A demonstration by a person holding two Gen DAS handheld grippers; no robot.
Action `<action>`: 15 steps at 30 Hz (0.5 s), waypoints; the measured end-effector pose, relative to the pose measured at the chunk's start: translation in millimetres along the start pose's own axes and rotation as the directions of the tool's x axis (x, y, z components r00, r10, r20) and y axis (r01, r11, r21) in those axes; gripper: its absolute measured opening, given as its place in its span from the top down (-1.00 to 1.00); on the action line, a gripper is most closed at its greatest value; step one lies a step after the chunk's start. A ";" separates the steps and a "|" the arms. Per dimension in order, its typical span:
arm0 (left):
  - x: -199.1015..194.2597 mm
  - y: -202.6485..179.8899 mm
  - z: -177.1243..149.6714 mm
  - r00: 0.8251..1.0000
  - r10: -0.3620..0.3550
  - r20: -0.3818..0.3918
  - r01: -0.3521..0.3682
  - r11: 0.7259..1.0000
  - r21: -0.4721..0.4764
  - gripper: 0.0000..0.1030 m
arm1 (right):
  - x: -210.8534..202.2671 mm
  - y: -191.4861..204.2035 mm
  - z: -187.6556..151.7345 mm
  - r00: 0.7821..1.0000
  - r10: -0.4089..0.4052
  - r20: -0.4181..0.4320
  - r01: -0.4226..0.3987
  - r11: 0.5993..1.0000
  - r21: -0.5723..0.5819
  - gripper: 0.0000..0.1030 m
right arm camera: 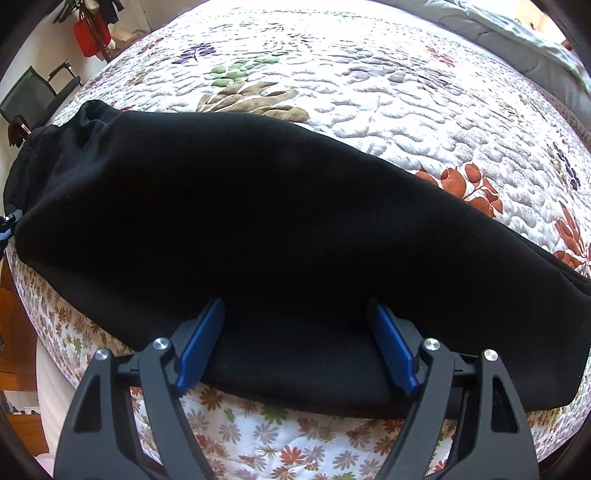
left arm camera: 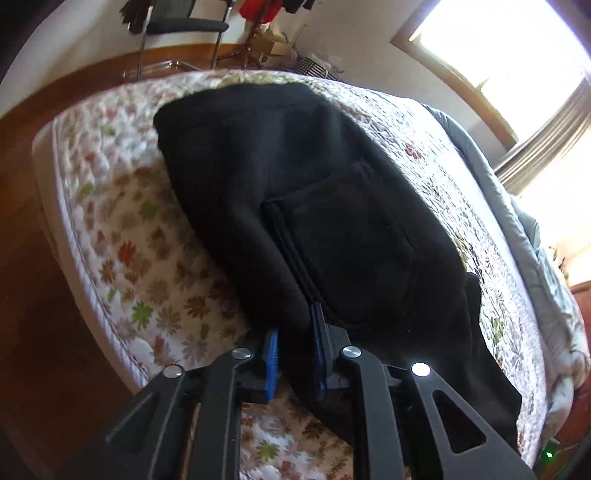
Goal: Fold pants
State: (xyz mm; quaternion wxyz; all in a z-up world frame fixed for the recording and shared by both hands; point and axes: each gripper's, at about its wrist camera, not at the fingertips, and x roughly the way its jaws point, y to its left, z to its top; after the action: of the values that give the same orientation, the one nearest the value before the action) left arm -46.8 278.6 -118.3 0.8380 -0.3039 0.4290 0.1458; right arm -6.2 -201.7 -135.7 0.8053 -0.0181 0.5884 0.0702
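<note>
Black pants lie folded lengthwise on a floral quilted bed, a back pocket facing up. My left gripper is shut on the pants' near edge, a fold of black cloth pinched between its blue pads. In the right wrist view the pants stretch across the bed from left to right. My right gripper is open, its blue pads wide apart over the pants' near edge, fingertips resting on or just above the cloth.
A grey blanket lies along the far side of the bed. A black chair and a red bag stand past the bed's end on a wooden floor. A bright window is at right.
</note>
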 end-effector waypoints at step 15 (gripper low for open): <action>-17.6 -101.3 -19.5 0.998 -0.007 -0.055 0.025 0.940 0.340 0.12 | -6.2 25.9 10.1 0.998 0.065 -0.022 -0.066 0.997 -0.049 -0.37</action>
State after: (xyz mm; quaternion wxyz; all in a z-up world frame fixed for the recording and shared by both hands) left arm -18.2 188.2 -73.9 0.8675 -0.1617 0.4672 0.0548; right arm -2.0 -175.5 -125.3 0.7959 -0.0196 0.5948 0.1111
